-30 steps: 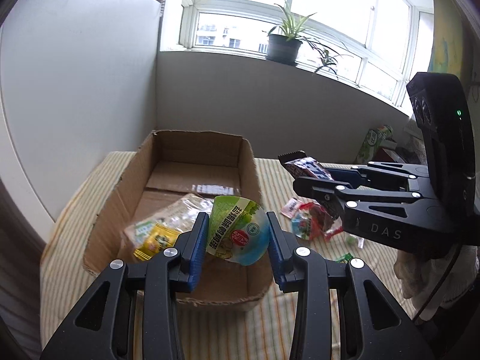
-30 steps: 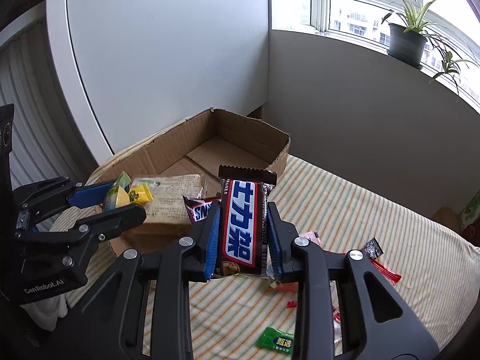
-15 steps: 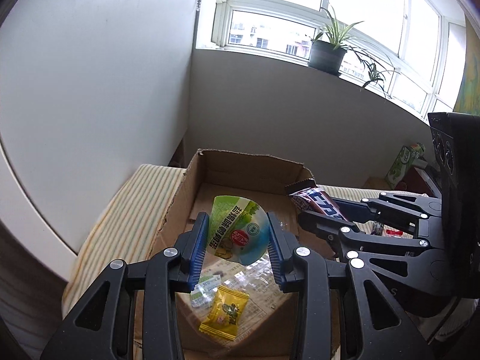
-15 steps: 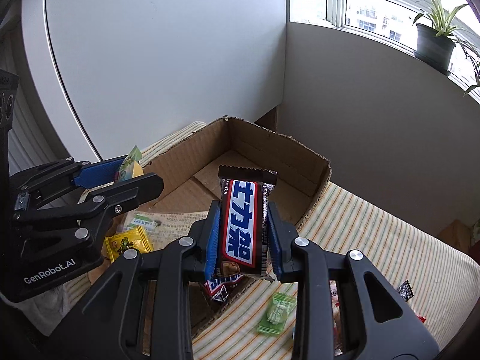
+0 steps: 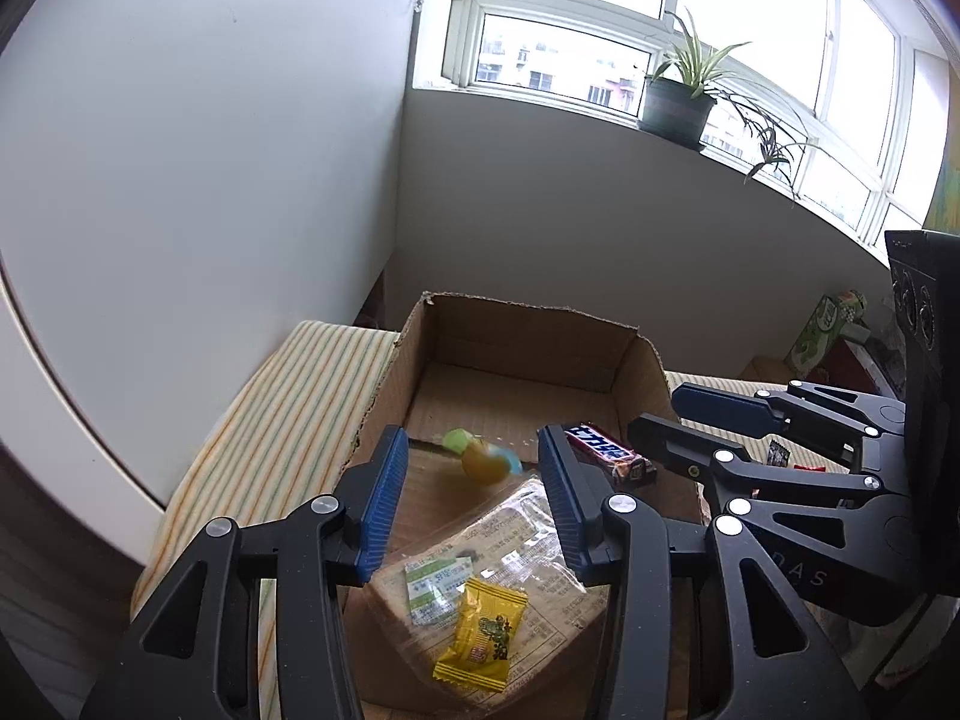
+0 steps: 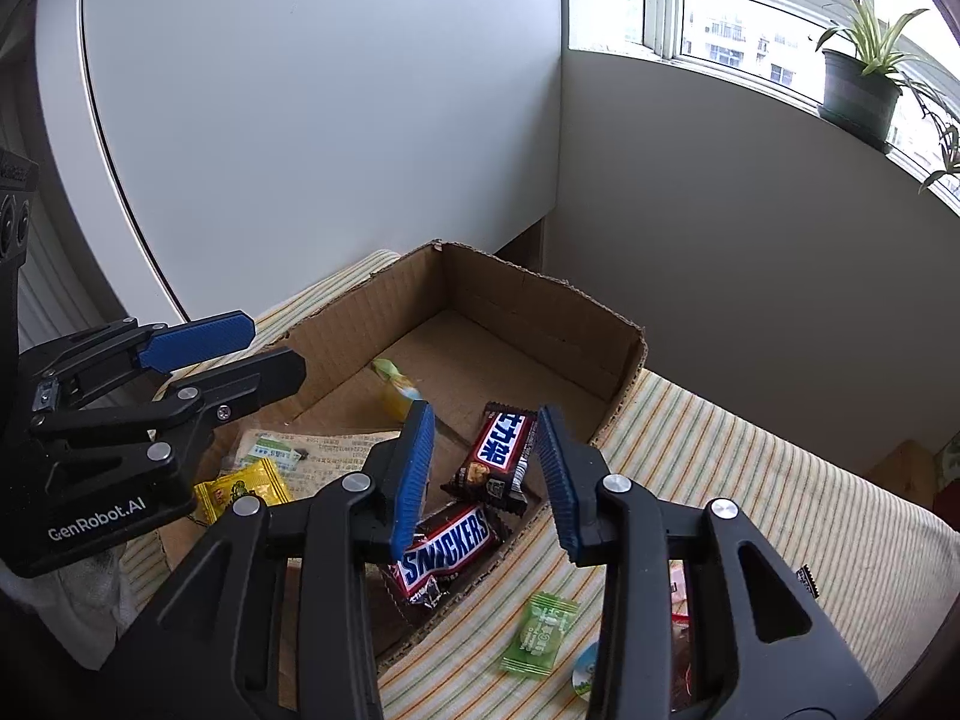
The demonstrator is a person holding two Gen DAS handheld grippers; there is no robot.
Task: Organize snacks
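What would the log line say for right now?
left gripper: open | right gripper: open | jelly cup: blurred, inside box | bar: in box

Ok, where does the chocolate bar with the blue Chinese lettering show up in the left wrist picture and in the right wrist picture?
Left wrist view: the chocolate bar lies right of centre in the cardboard box, just beyond the left gripper's right finger.
Right wrist view: the chocolate bar sits centre-low, between the right gripper's open fingers, above the Snickers bar.
Shared landmark: the cardboard box; the bar lies near its right wall.
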